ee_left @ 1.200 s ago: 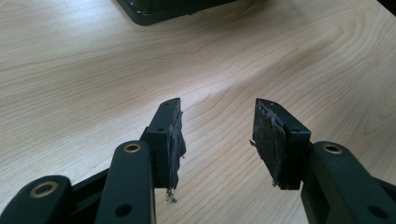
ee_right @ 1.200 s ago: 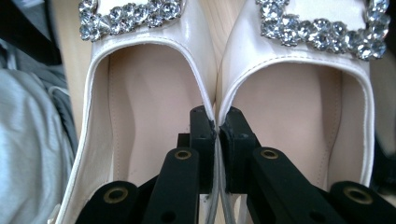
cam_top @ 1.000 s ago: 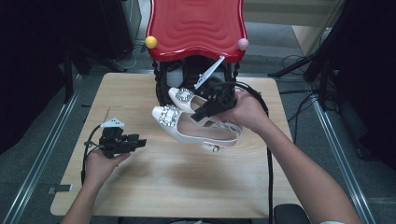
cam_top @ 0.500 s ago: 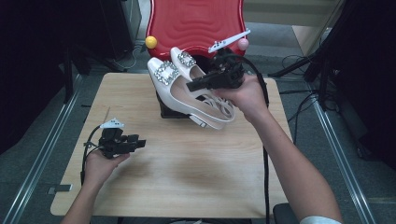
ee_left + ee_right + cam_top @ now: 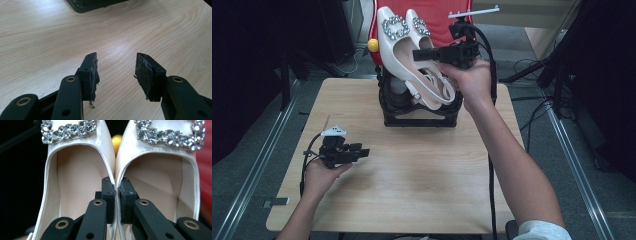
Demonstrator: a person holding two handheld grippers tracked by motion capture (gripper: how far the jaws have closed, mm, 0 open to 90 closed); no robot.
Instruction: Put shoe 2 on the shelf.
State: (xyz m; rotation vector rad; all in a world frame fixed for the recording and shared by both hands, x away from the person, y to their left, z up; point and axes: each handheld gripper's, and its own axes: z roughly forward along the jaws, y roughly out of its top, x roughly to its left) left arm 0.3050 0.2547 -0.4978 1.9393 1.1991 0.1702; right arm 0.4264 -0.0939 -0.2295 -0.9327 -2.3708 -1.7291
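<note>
Right gripper pinches the adjoining inner walls of both white shoes, one jaw inside each. Versus a second ago, the pair is off the table, raised toward 12 o'clock, above the black rack against the red chair. Left gripper, jaws spread and empty, unmoved at 8 o'clock.

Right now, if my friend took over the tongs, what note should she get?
Right tongs: shut on the inner walls of both white shoes, holding the pair together in the air over the black rack, in front of the red seat.
Left tongs: open, holding nothing, low over the wooden table.
Done: shoes gripped and off the table.
Left: set the pair down somewhere; where is unclear.
</note>
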